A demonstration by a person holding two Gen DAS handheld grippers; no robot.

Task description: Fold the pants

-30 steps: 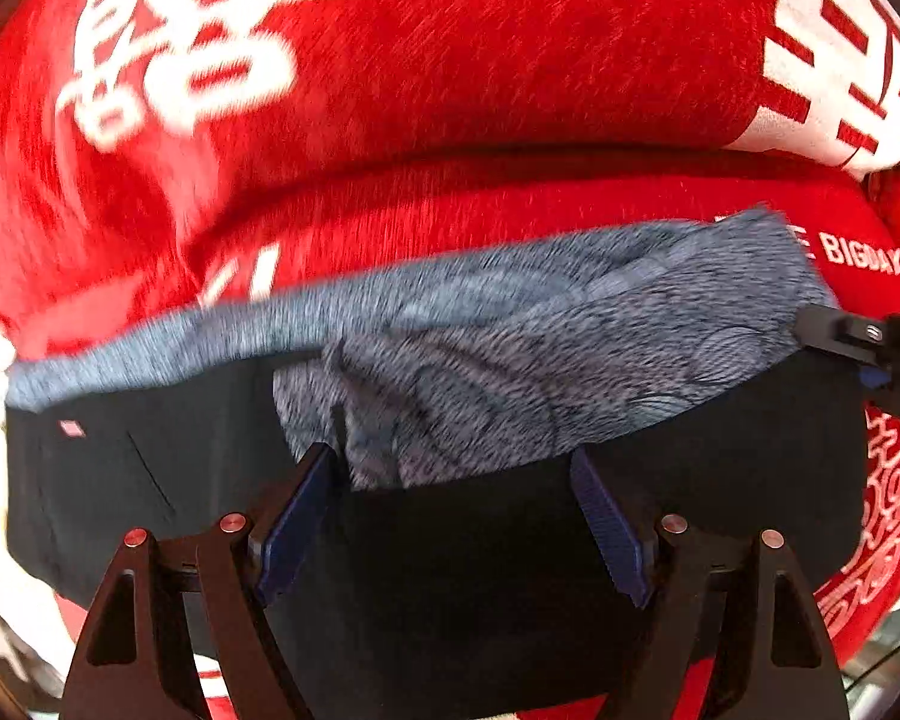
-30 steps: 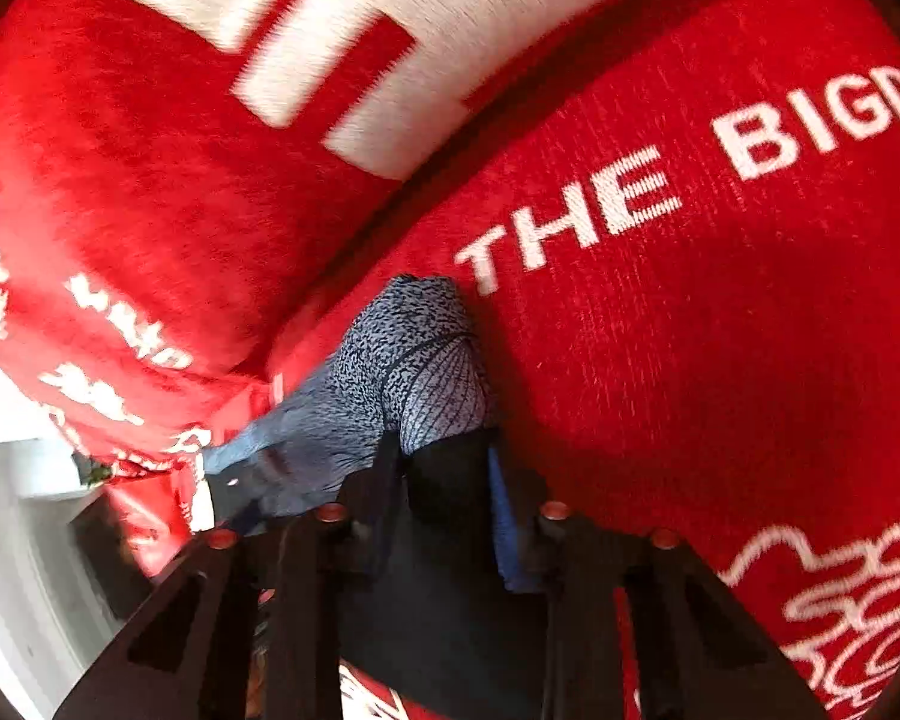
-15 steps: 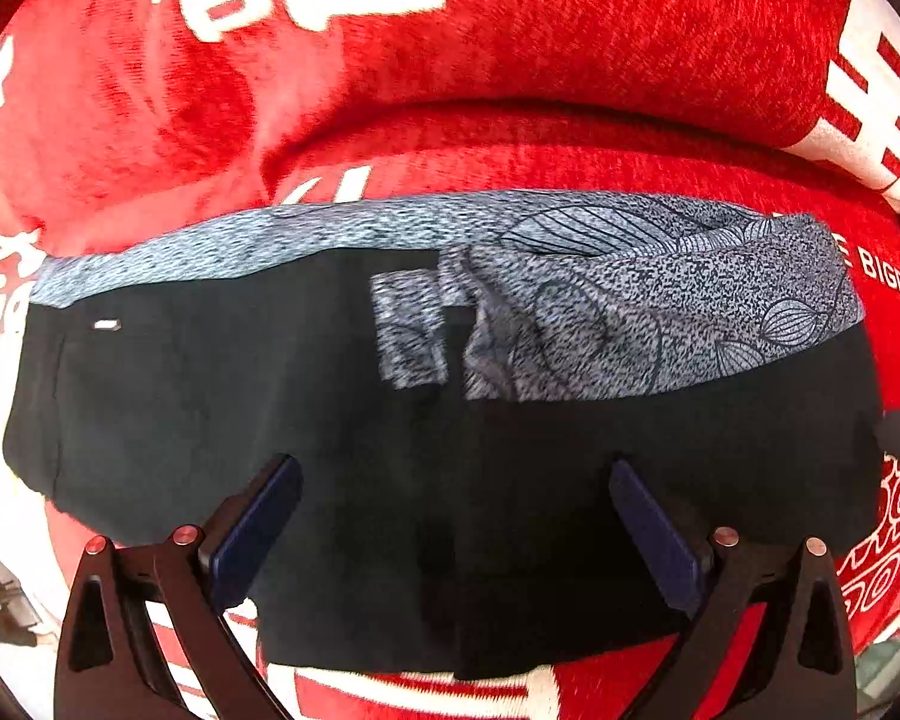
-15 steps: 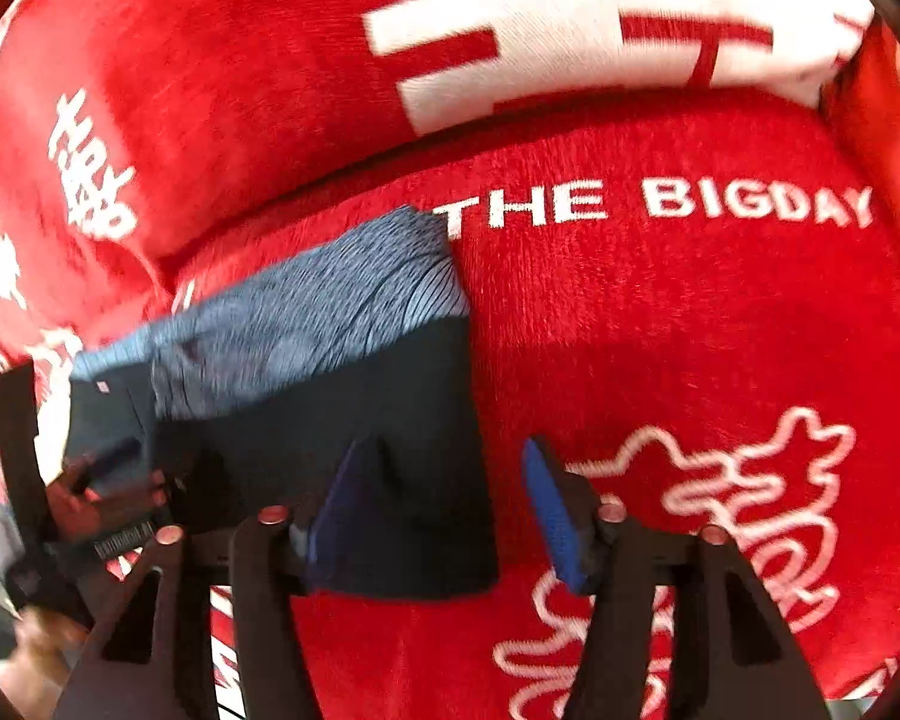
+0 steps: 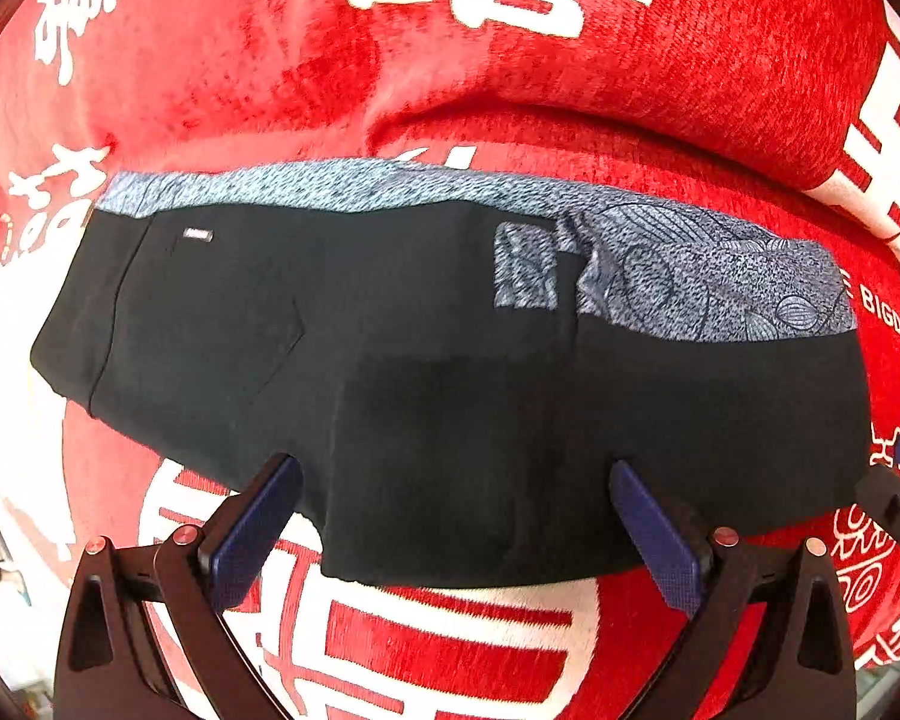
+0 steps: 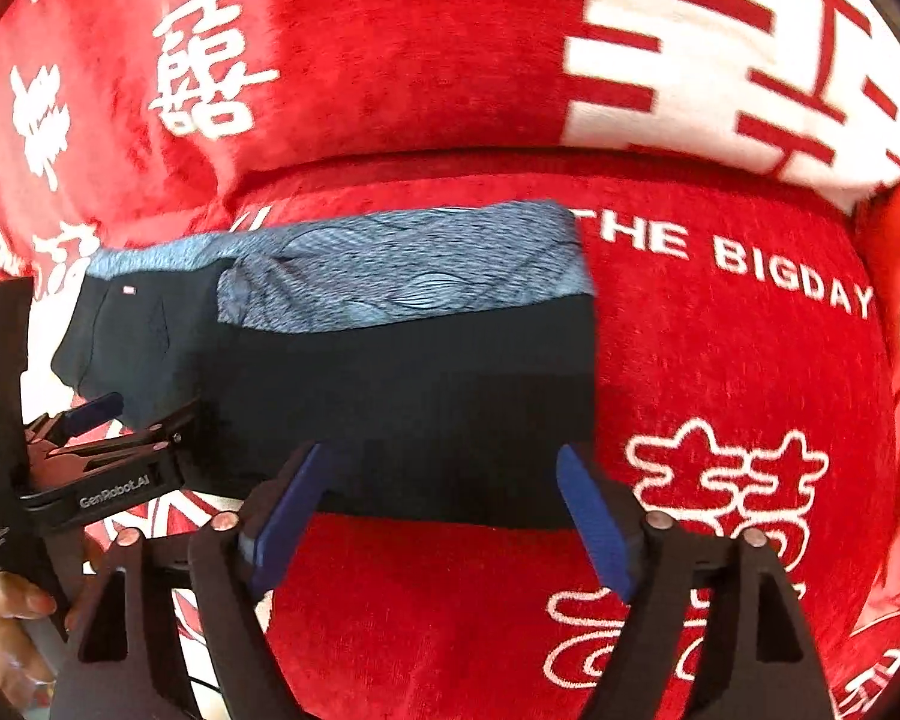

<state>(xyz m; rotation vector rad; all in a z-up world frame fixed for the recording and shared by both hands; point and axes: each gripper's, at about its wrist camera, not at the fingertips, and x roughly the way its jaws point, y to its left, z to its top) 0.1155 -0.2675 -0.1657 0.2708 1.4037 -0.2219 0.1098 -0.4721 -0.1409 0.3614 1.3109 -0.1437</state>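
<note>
The black pants (image 5: 426,360) with a blue-grey patterned lining band (image 5: 690,276) lie folded flat on the red sofa seat (image 5: 450,648). They also show in the right wrist view (image 6: 402,372). My left gripper (image 5: 456,516) is open and empty, held just in front of the pants' near edge. My right gripper (image 6: 444,504) is open and empty, at the near right corner of the pants. The left gripper also shows at the left of the right wrist view (image 6: 108,420).
The sofa is covered in red plush with white characters and the words "THE BIGDAY" (image 6: 726,258). The backrest (image 5: 450,60) rises right behind the pants. A hand (image 6: 6,618) holds the left gripper's handle.
Both grippers let go of the pants, opened wide and pulled back toward the seat's front. The pants now lie flat and still.
</note>
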